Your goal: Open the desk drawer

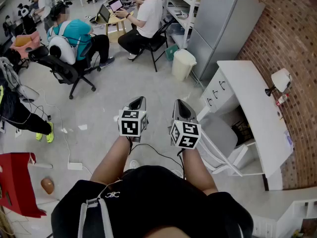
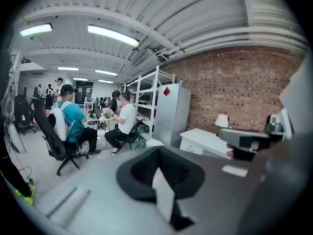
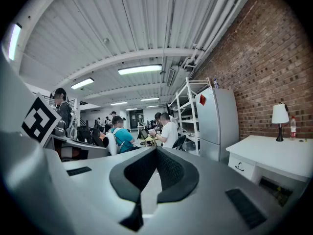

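Observation:
The white desk (image 1: pixel 257 108) stands at the right against the brick wall, with its drawers (image 1: pixel 216 90) shut and small dark handles on their fronts. Both grippers are held out in front of the person, left of the desk and apart from it. The left gripper (image 1: pixel 139 102) is shut with nothing in it, and so is the right gripper (image 1: pixel 182 106). In the right gripper view the jaws (image 3: pixel 154 173) meet, with the desk (image 3: pixel 279 153) and a drawer handle (image 3: pixel 239 166) off to the right. The left gripper view shows its closed jaws (image 2: pixel 159 173) and the desk (image 2: pixel 203 140) farther off.
A grey fridge (image 1: pixel 220 26) and a white bin (image 1: pixel 183 63) stand beyond the desk. A white lamp (image 1: pixel 280 80) sits on the desk's far side, and a white chair (image 1: pixel 223 143) is tucked at its near end. People sit on office chairs (image 1: pixel 69 58) at the back left. A red stool (image 1: pixel 17 182) and floor cables (image 1: pixel 64 133) lie at the left.

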`<state>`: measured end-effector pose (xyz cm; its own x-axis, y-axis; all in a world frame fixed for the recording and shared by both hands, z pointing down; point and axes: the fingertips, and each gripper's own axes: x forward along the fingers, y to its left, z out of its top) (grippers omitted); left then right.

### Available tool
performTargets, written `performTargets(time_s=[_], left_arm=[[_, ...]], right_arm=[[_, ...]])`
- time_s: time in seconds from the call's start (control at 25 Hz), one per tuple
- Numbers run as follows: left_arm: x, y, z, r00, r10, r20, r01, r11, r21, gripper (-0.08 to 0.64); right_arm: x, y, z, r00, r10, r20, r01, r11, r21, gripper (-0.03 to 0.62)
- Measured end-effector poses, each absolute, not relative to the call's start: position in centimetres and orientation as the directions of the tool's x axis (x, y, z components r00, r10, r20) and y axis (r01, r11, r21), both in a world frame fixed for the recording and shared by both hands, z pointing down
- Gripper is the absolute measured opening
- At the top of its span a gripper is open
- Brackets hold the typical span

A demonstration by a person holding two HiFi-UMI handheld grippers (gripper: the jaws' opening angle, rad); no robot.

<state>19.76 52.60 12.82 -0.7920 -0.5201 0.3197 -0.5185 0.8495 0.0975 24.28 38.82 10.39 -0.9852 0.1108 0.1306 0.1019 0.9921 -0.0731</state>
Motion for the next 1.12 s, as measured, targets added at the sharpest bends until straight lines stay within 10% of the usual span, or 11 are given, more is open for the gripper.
performTargets(time_s=[1.12], left_arm=[[11.2, 57.3, 15.8, -0.706, -0.617, 0.348, -0.607, 0.780, 0.152, -0.002]], right_arm=[[16.1, 45.0, 12.7, -0.988, 0.015, 0.153, 0.009, 0.999, -0.038, -0.002]])
